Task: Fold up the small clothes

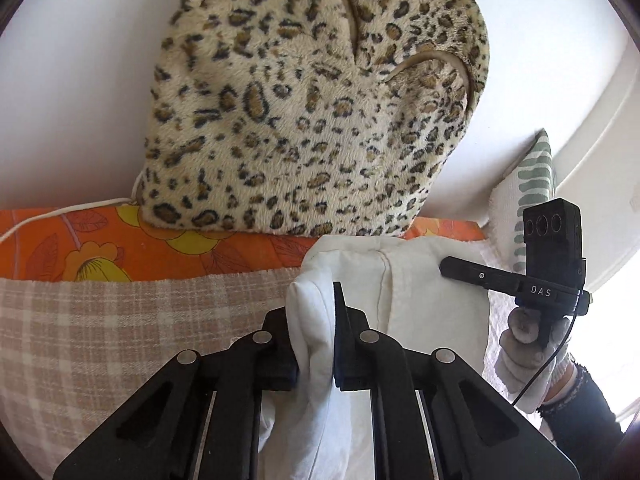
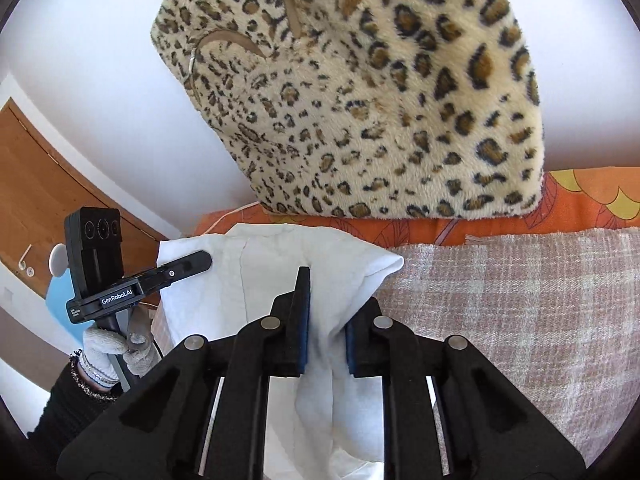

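Observation:
A small white garment point(image 1: 420, 292) is held up between both grippers over a pink plaid blanket point(image 1: 120, 320). My left gripper point(image 1: 316, 340) is shut on one bunched edge of the white garment. My right gripper point(image 2: 326, 332) is shut on the other edge of the garment point(image 2: 280, 276). The right gripper also shows in the left wrist view point(image 1: 452, 268), its fingers closed against the cloth. The left gripper shows in the right wrist view point(image 2: 200, 260), likewise closed on the cloth. The garment's lower part hangs below the jaws, out of sight.
A leopard-print plush cushion point(image 1: 316, 92) leans on the white wall behind. An orange floral sheet point(image 1: 100, 244) lies under it, beyond the plaid blanket point(image 2: 520, 300). A green-striped pillow point(image 1: 532, 192) stands at right. A wooden door point(image 2: 44, 176) is at left.

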Demonstrator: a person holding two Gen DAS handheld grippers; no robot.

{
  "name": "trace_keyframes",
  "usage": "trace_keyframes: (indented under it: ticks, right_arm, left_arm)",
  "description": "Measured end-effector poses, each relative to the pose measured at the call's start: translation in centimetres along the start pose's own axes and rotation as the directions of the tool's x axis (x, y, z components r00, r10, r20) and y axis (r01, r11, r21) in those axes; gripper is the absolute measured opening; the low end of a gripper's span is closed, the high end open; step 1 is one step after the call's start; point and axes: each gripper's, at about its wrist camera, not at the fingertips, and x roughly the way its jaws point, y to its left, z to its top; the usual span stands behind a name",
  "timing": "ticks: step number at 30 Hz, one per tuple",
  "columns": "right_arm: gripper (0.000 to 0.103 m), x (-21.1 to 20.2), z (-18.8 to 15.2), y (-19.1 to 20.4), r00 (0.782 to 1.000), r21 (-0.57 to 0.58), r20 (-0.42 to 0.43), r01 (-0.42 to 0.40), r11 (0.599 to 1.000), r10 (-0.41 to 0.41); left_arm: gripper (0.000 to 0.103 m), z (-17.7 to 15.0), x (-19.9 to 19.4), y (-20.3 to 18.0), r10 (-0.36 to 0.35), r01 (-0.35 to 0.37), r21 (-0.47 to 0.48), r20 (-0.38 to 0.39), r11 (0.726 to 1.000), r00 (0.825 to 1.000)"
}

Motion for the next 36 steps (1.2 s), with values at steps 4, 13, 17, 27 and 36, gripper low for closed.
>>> trace_keyframes:
  ticks: [4,13,17,27,36]
  right_arm:
    - [0.013,-3.8,-1.0,3.0,1.000,-0.072,0.022,0.012,0.997,-0.010]
    - [0.010,-11.2,-3.1,8.9,0.994,-0.206,0.077,0.097,0.974,-0.083]
    - [0.010,-13.5,-3.0,9.8,0.990,-0.215,0.098,0.125,0.968,-0.106]
    - [0.010,-18.3,-3.1,6.8,0.975,-0.201,0.150,0.194,0.960,-0.166]
    - [0.010,-23.8,-0.6,-0.9,0.920,-0.151,0.271,0.331,0.931,-0.284]
  left_arm:
    - [0.010,-1.0,-3.8,-3.3,0.045,-0.051,0.112,0.050,0.992,0.998]
    - [0.008,-3.3,-9.4,-9.3,0.068,-0.091,0.243,0.101,0.966,0.993]
    - [0.008,-3.5,-10.3,-11.6,0.064,-0.093,0.282,0.111,0.955,0.992]
    - [0.008,-2.4,-7.8,-17.0,0.045,-0.074,0.358,0.090,0.931,0.995]
    - [0.008,2.6,-0.4,-24.1,0.014,-0.057,0.437,0.101,0.898,0.995]
